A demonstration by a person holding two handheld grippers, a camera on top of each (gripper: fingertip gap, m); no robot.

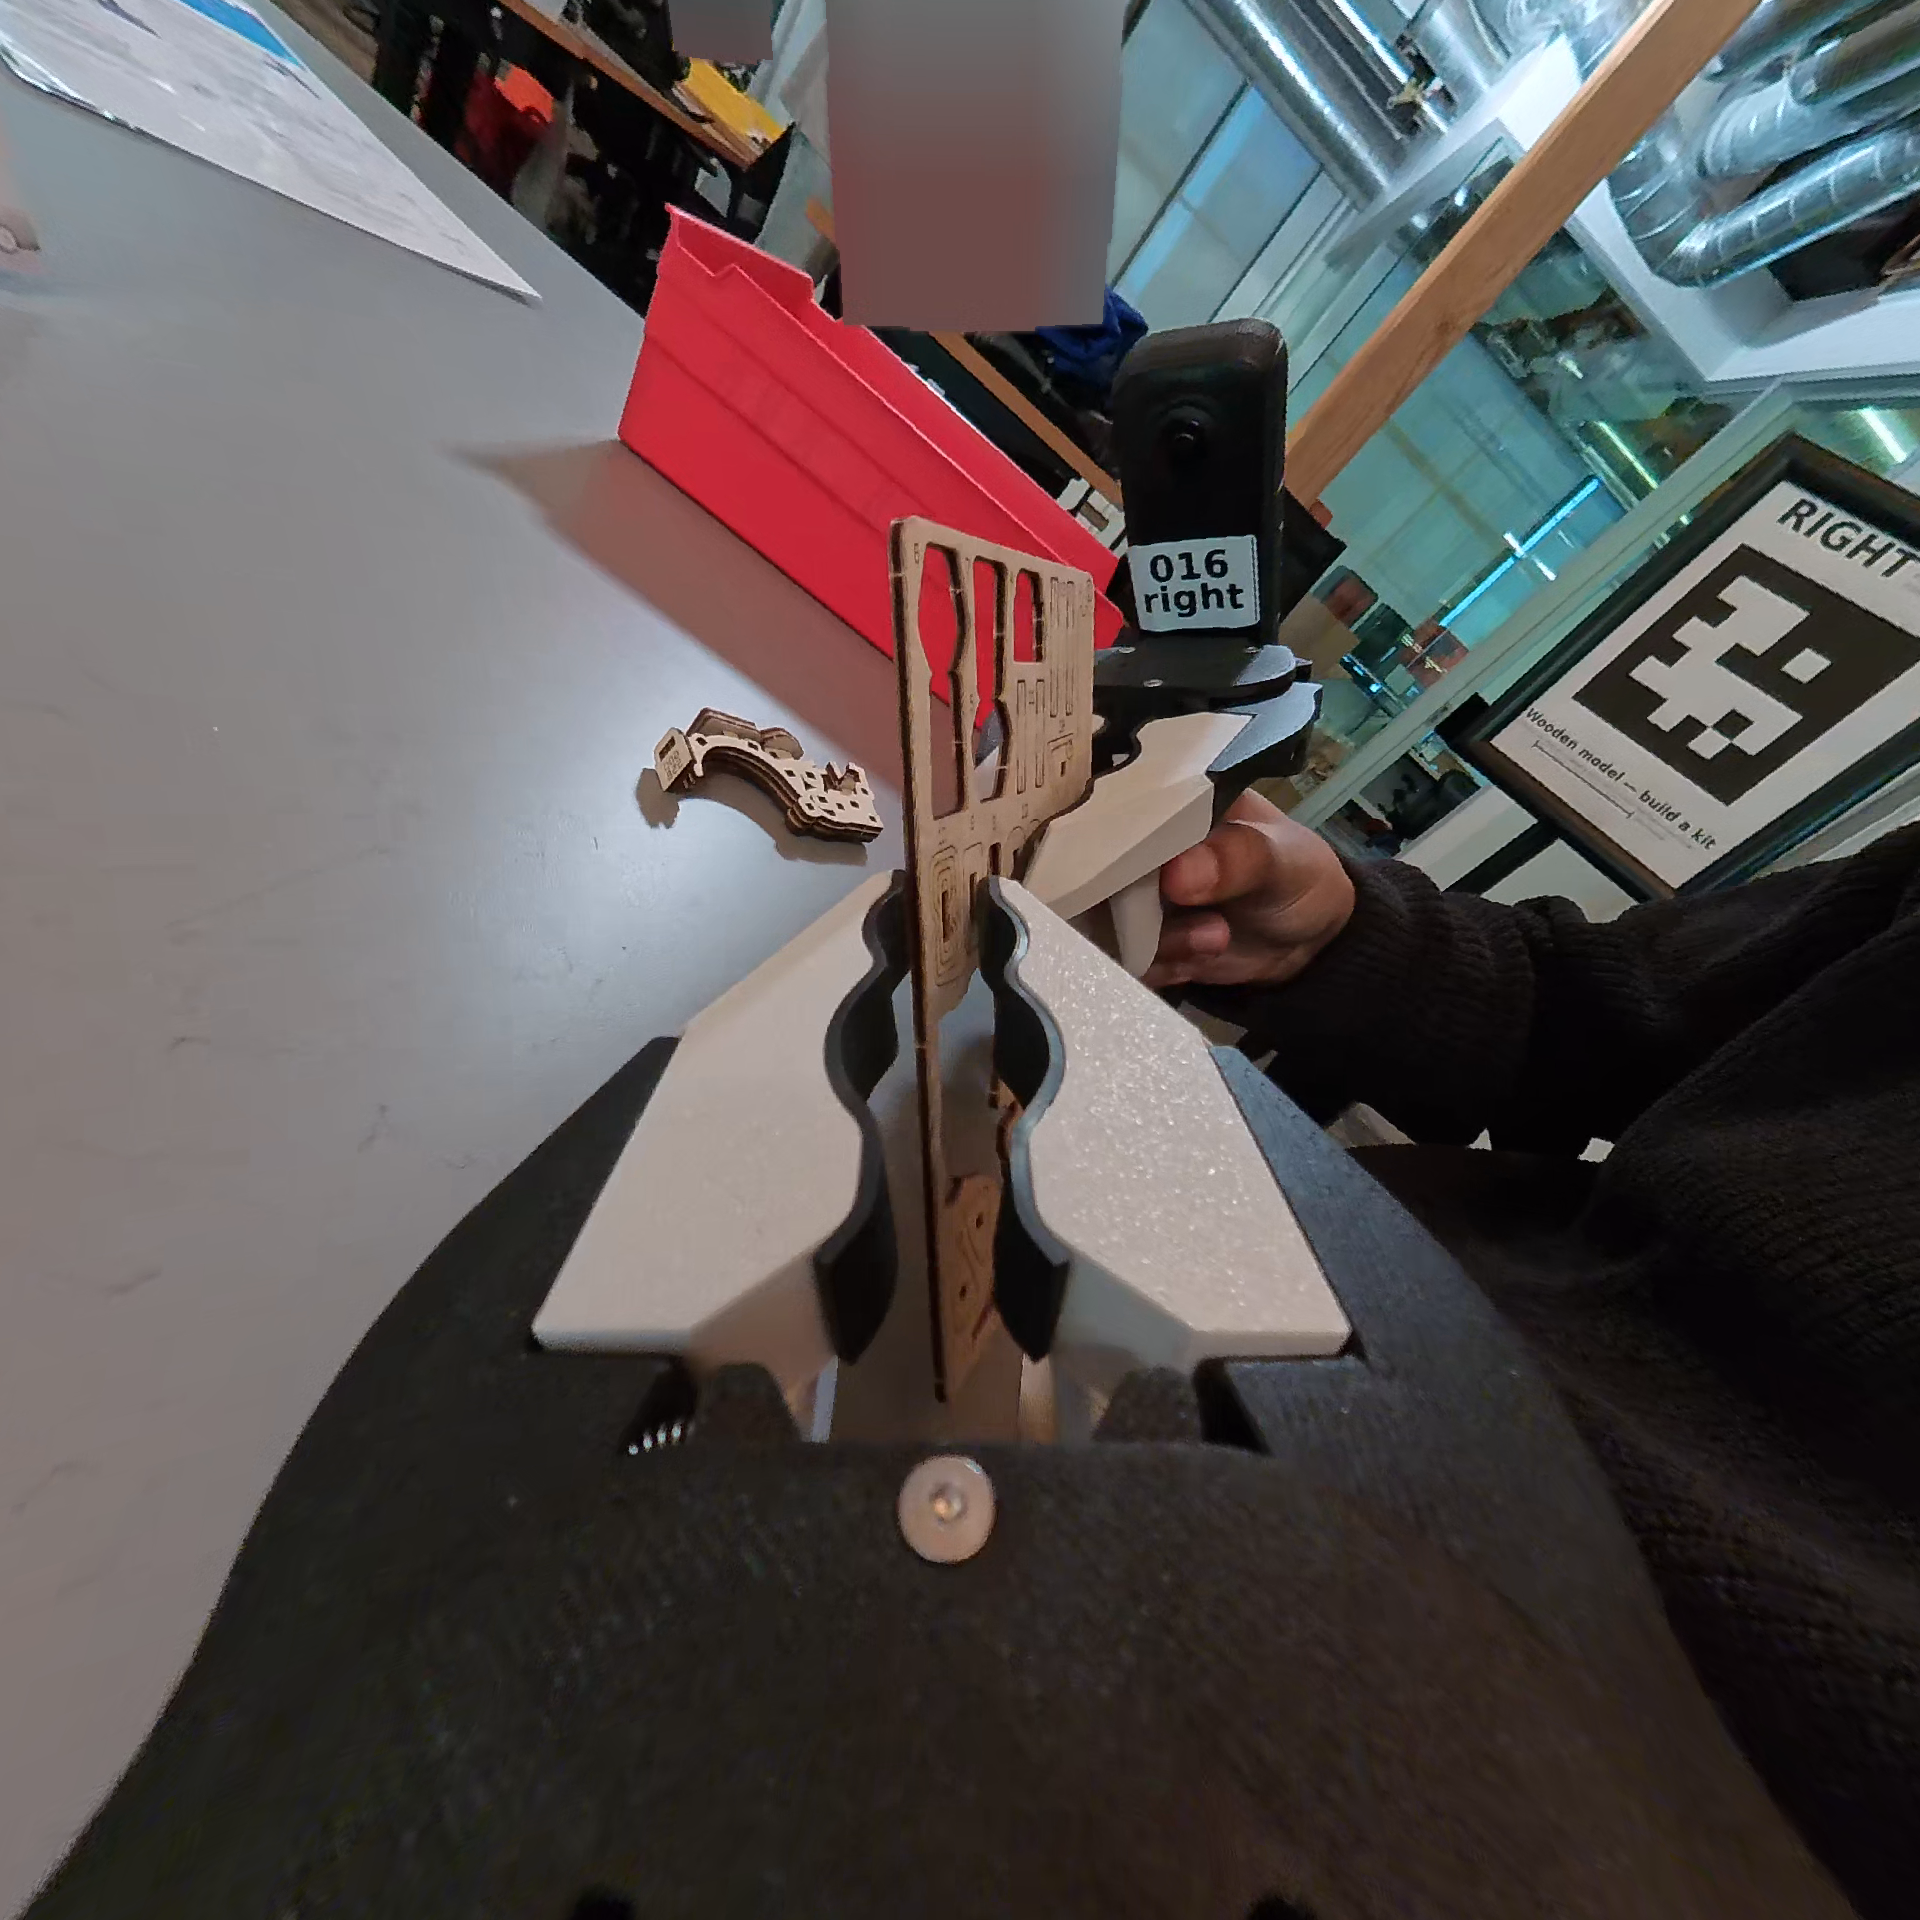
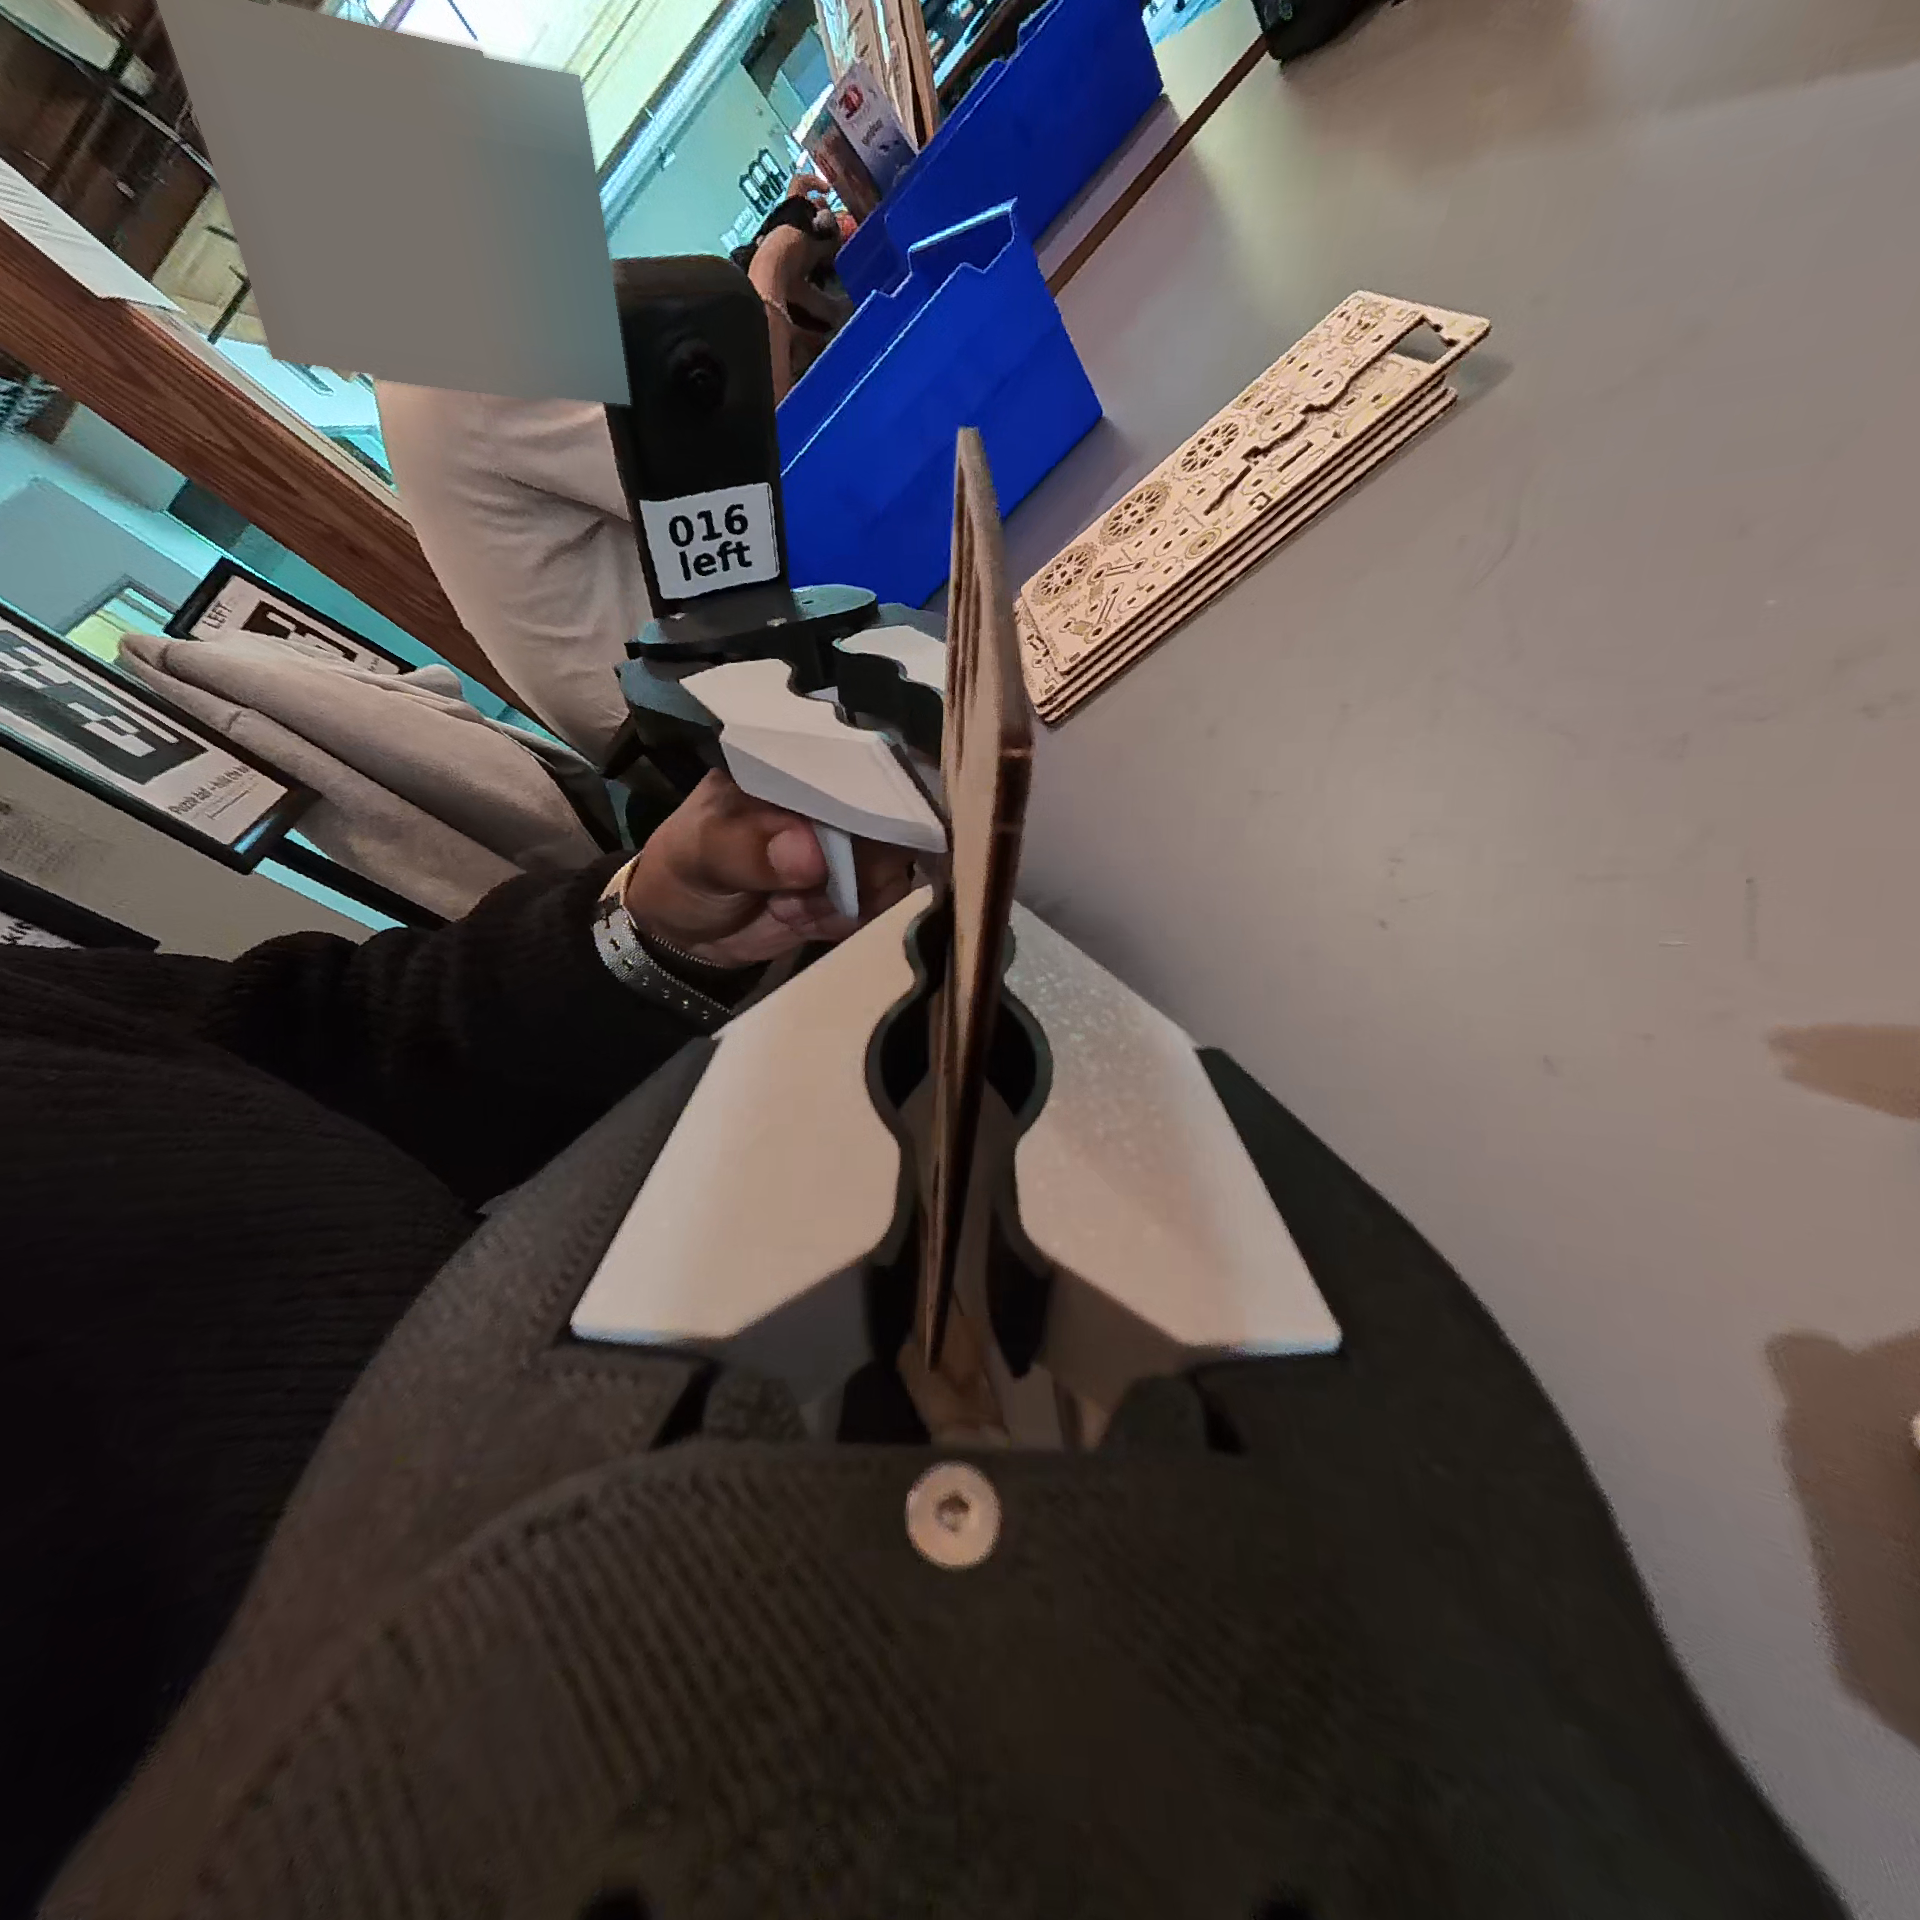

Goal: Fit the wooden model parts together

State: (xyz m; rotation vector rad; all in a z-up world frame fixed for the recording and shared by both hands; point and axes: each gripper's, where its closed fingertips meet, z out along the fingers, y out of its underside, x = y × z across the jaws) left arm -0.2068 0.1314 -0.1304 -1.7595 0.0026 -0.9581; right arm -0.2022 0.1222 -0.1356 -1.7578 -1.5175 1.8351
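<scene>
Both hand-held grippers clamped, facing.

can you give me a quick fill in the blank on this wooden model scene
1. Both tools grip the same wooden sheet, which stands on ____.
2. The bin behind the sheet in the left wrist view is ____.
3. The stack of uncut sheets lies on the table beside a ____ bin.
4. A small built wooden part lies on the ____.

Missing words: edge; red; blue; table
</scene>
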